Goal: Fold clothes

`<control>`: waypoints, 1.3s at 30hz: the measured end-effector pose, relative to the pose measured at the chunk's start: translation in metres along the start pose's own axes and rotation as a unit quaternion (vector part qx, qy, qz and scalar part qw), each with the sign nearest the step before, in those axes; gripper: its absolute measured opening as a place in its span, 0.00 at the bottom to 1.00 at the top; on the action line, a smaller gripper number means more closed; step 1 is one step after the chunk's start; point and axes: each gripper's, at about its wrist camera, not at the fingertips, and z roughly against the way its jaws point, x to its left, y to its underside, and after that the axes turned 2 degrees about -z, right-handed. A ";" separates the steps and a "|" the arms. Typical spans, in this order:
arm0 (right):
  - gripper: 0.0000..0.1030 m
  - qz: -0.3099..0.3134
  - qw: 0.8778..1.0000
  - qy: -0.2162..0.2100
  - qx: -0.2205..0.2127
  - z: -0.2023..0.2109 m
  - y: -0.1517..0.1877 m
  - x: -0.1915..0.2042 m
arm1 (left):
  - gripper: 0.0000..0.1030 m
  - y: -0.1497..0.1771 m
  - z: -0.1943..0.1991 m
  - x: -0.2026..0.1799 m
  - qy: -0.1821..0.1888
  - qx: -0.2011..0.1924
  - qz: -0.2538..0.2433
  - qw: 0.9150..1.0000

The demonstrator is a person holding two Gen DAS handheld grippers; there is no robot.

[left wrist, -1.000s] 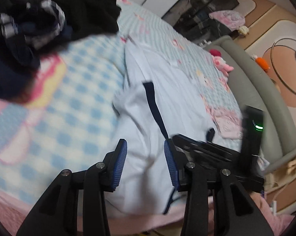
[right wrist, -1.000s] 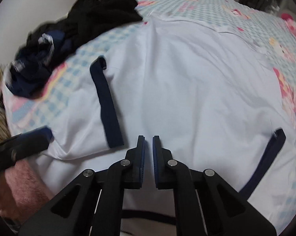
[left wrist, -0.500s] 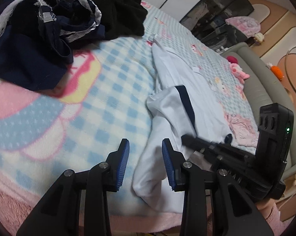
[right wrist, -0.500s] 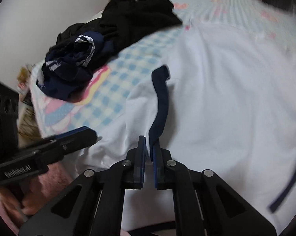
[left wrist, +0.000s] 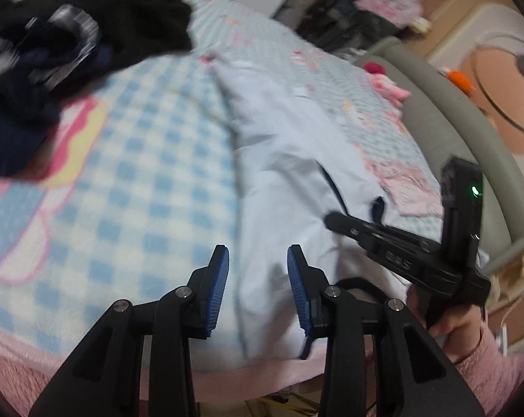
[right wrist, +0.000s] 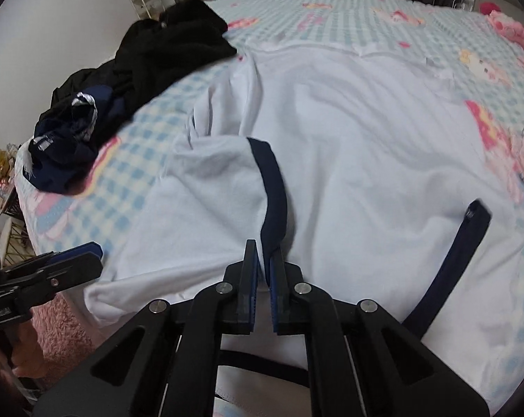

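Soft white shirt on checked fleece bed | right gripper fingers pinch navy cuff | left gripper fingers wide apart, empty, over shirt edge

A white short-sleeved shirt with navy cuffs lies spread across the blue-and-white checked blanket on the bed. Left of it sits a heap of black and navy clothes. At the shirt's near edge, the right gripper is beside the left gripper.
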 end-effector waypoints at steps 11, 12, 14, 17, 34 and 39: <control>0.04 0.008 1.000 -0.008 -0.006 -0.002 0.000 0.009 | 0.33 0.016 -0.033 -0.023 -0.108 0.058 -0.061 0.991; 0.04 0.011 1.000 -0.006 -0.002 -0.005 0.002 0.010 | 0.32 0.017 -0.034 -0.015 -0.129 0.060 -0.060 0.988; 0.04 0.017 1.000 -0.003 0.004 -0.012 0.006 0.013 | 0.31 0.018 -0.030 -0.003 -0.133 0.056 -0.042 0.989; 0.04 0.026 1.000 0.002 0.015 -0.022 0.011 0.016 | 0.31 0.017 -0.016 0.007 -0.149 0.039 -0.023 0.988; 0.22 0.049 0.998 -0.021 -0.029 0.010 -0.027 0.029 | 0.29 -0.049 -0.020 0.003 -0.100 -0.012 -0.036 0.994; 0.22 0.034 0.999 -0.010 -0.012 -0.010 -0.045 0.014 | 0.29 -0.087 -0.048 0.022 -0.074 0.010 0.005 0.997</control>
